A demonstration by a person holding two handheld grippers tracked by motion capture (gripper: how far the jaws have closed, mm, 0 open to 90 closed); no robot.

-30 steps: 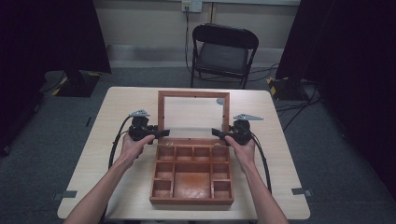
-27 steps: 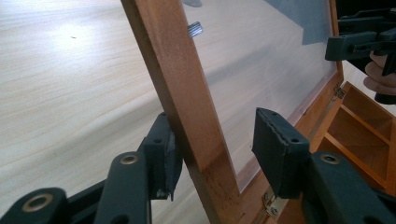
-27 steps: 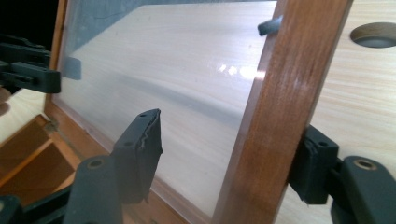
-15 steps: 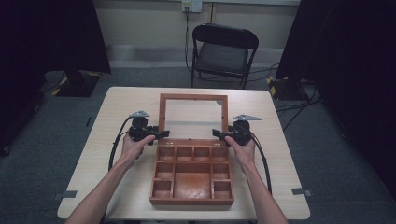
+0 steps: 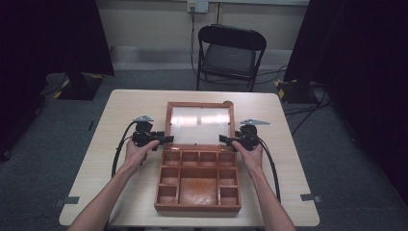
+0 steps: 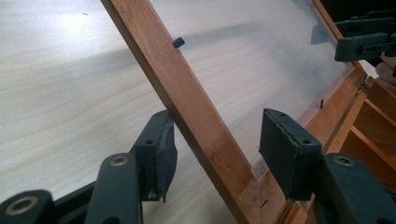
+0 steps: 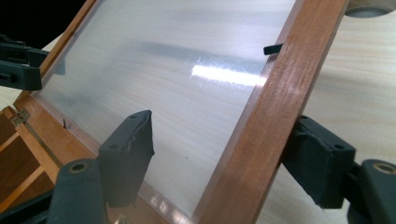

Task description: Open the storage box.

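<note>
Here you have the wooden box (image 5: 198, 180) sitting at the middle of the table (image 5: 125, 103), near your edge, with its glazed lid (image 5: 199, 122) swung open and leaning back on the far side. Your left gripper (image 5: 166, 140) straddles the lid's left frame rail (image 6: 187, 100), jaws apart; the outer pad (image 6: 161, 151) touches the wood, the inner one stands clear over the pane. Your right gripper (image 5: 223, 139) straddles the right rail (image 7: 275, 98) the same way, jaws spread, outer pad (image 7: 317, 161) against the wood, inner pad off the glass. A folding chair (image 5: 231, 50) stands beyond the table.
</note>
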